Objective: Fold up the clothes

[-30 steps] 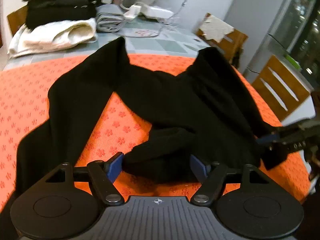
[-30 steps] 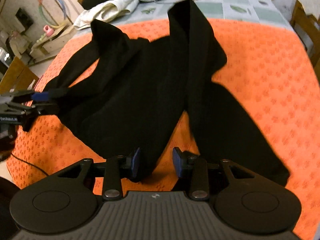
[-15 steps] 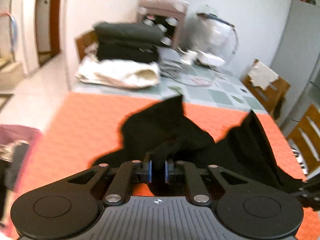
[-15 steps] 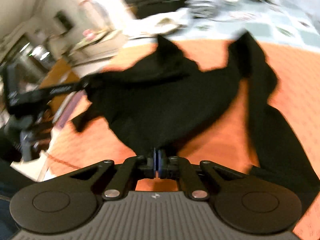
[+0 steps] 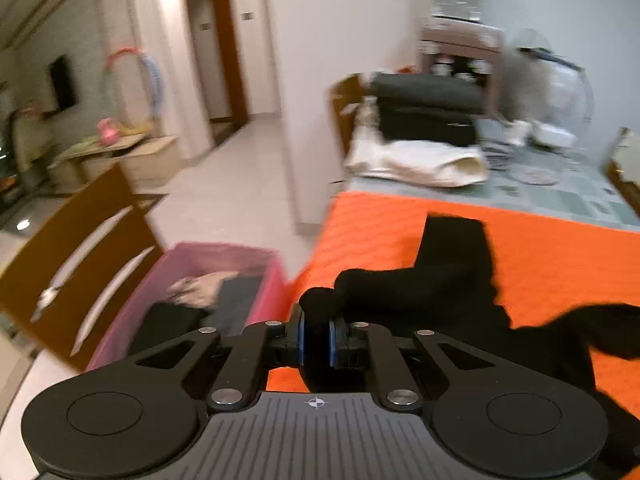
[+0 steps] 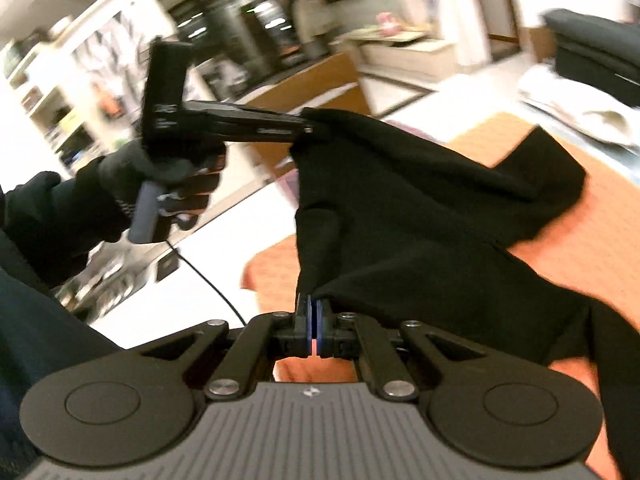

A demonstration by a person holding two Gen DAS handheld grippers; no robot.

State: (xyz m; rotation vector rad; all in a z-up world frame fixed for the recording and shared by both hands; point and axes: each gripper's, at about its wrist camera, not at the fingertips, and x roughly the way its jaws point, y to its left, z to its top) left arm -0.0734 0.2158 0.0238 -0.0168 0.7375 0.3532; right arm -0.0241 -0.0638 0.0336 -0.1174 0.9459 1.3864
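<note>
A black garment (image 5: 448,280) lies partly on the orange floral cloth (image 5: 560,248) and is lifted at its near edge. My left gripper (image 5: 316,340) is shut on a thick bunch of the garment's edge. My right gripper (image 6: 314,320) is shut on a thin edge of the same garment (image 6: 420,216). In the right wrist view the left gripper (image 6: 308,126) holds the garment's upper corner in the air, with a gloved hand (image 6: 160,184) behind it. The fabric hangs stretched between the two grippers, and its far end rests on the orange cloth (image 6: 600,264).
A pink bin (image 5: 208,280) with clothes stands on the floor left of the table. A wooden chair (image 5: 80,248) stands beside it. Folded black and white clothes (image 5: 424,132) are stacked at the table's far end on a green tiled cloth (image 5: 560,192).
Both grippers closed on the garment's near edge and lifted it off the table. Both views swung left, toward the room and the pink bin.
</note>
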